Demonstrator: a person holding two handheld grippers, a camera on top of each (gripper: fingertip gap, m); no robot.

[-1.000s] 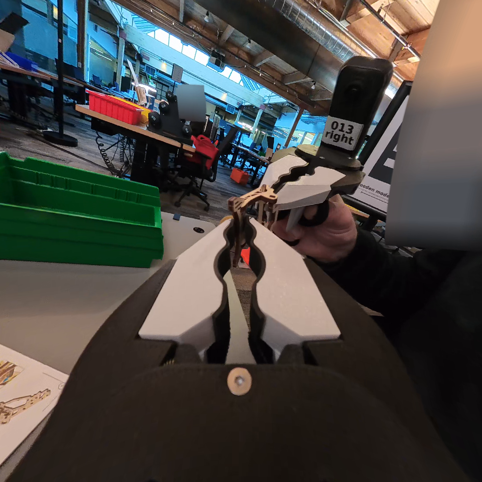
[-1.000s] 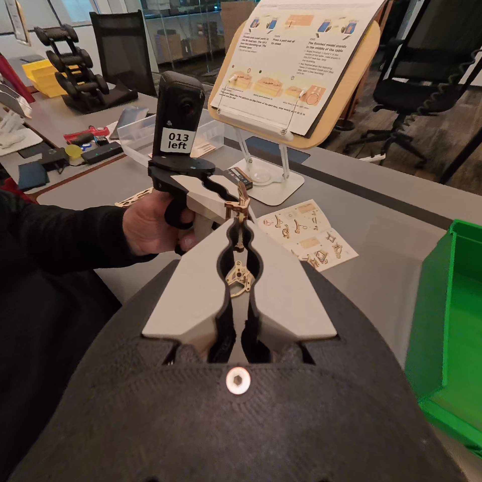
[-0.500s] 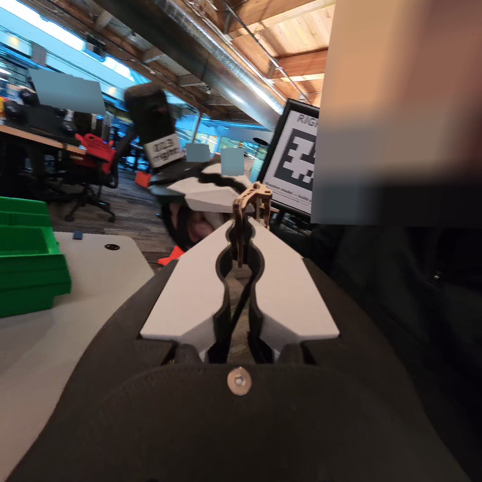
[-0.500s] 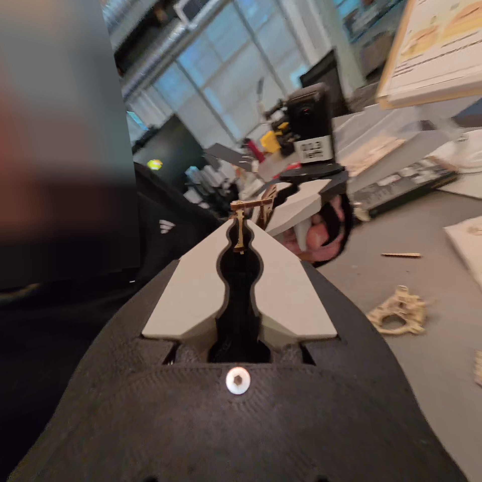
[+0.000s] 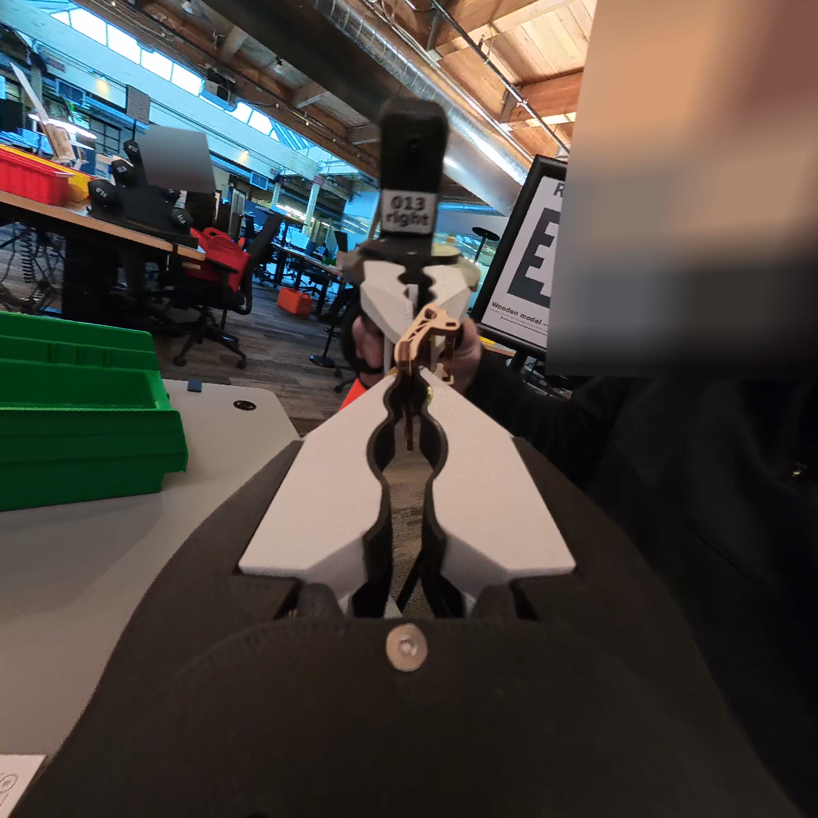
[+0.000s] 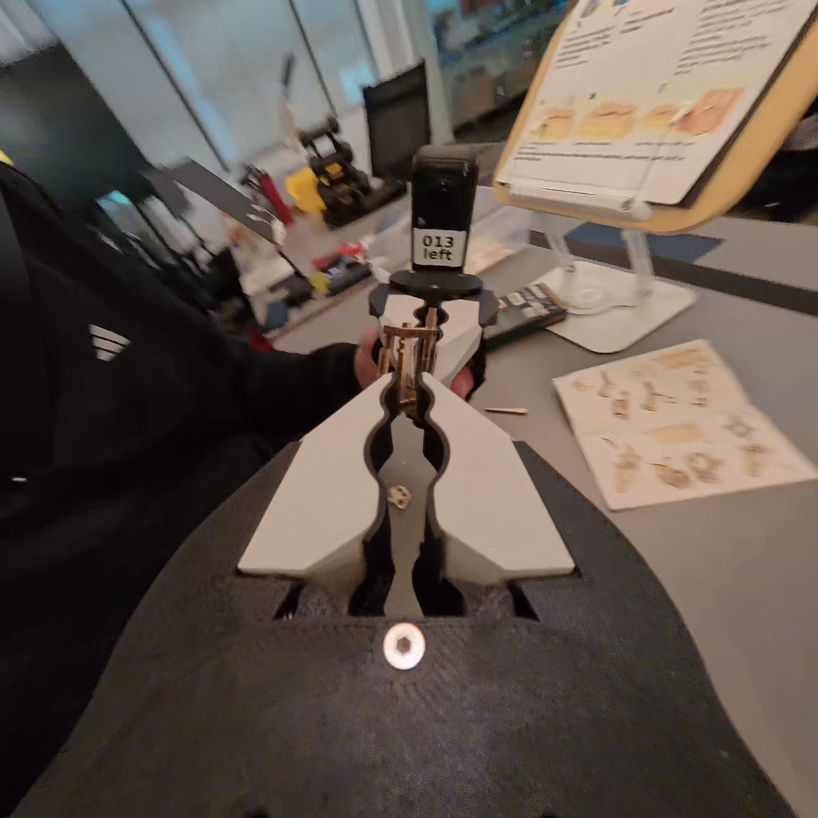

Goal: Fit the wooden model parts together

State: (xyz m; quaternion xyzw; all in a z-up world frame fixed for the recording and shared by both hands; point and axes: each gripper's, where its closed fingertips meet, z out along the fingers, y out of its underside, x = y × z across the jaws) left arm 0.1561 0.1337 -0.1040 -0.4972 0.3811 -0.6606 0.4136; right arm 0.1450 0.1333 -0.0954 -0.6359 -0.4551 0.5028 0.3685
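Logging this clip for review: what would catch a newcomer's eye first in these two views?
Dead centre, the left gripper and right gripper face each other above the table, both pinching the small wooden model at their tips. Next comes the green bin at the left of the left wrist view. Then the instruction sheet lying flat on the table's right.

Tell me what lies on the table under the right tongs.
Through the gap of the right tongs one small loose wooden piece lies on the grey table. The fingers hide the rest.
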